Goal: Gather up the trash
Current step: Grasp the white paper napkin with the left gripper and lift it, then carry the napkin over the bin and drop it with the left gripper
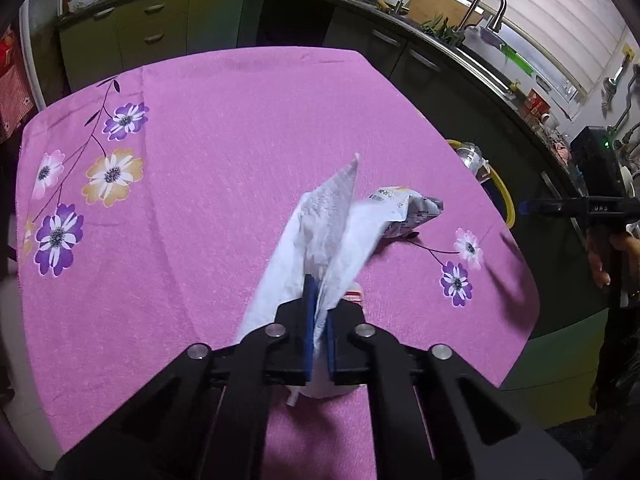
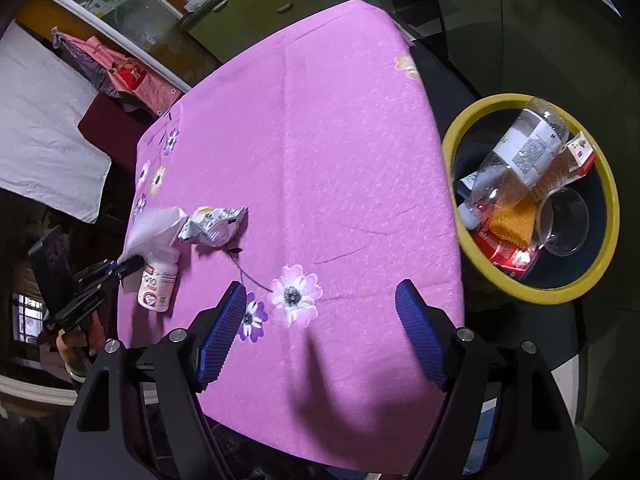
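My left gripper (image 1: 318, 300) is shut on a white paper napkin (image 1: 320, 220), which stands up crumpled between the blue pads. Under the napkin lies a small white bottle (image 2: 158, 284) on its side. A crumpled white snack wrapper (image 1: 412, 212) rests on the pink flowered tablecloth (image 1: 224, 152) just beyond it. In the right wrist view my right gripper (image 2: 320, 286) hovers open over the cloth's near right part with nothing between its fingers. The left gripper (image 2: 128, 262) shows there at the left, pinching the napkin (image 2: 154, 228) beside the wrapper (image 2: 214, 226).
A yellow-rimmed bin (image 2: 452, 152) stands on the floor off the table's right edge, holding a clear plastic bottle (image 2: 520, 152), a clear cup (image 2: 564, 222), a red can and other rubbish. Kitchen cabinets and a sink counter (image 1: 452, 36) run behind the table.
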A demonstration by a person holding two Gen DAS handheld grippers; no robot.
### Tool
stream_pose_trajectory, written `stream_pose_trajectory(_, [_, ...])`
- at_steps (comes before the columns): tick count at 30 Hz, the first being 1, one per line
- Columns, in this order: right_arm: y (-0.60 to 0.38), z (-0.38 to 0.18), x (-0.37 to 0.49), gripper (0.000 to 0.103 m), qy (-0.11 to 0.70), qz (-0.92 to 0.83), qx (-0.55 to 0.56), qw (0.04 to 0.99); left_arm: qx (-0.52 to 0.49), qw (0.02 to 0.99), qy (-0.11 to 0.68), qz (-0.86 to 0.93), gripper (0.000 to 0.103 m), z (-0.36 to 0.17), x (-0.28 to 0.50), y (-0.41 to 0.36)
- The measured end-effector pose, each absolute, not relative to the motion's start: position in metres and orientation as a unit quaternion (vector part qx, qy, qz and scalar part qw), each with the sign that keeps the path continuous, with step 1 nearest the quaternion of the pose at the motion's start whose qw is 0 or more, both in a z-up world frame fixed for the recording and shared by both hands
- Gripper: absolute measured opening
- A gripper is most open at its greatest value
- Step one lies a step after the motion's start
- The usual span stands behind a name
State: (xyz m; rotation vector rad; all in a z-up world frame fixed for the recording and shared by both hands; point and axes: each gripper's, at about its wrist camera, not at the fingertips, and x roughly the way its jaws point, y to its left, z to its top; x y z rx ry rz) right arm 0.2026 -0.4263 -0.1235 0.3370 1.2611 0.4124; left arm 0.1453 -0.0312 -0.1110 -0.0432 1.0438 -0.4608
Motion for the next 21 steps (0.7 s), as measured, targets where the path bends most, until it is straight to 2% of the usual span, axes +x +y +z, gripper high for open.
stream_pose_trajectory(13, [-0.435, -0.118, 0.182, 0.078, 0.561, 0.192, 0.164, 0.788, 0.02, 0.866, 0.44, -0.236, 0.002, -0.054, 0.144, -0.046])
stream_pose_trajectory(21, [-0.457, -0.12, 0.164, 0.078, 0.552, 0.182, 0.17, 0.796, 0.079, 0.865, 0.396, -0.299, 0.002, -0.013, 0.162, -0.113])
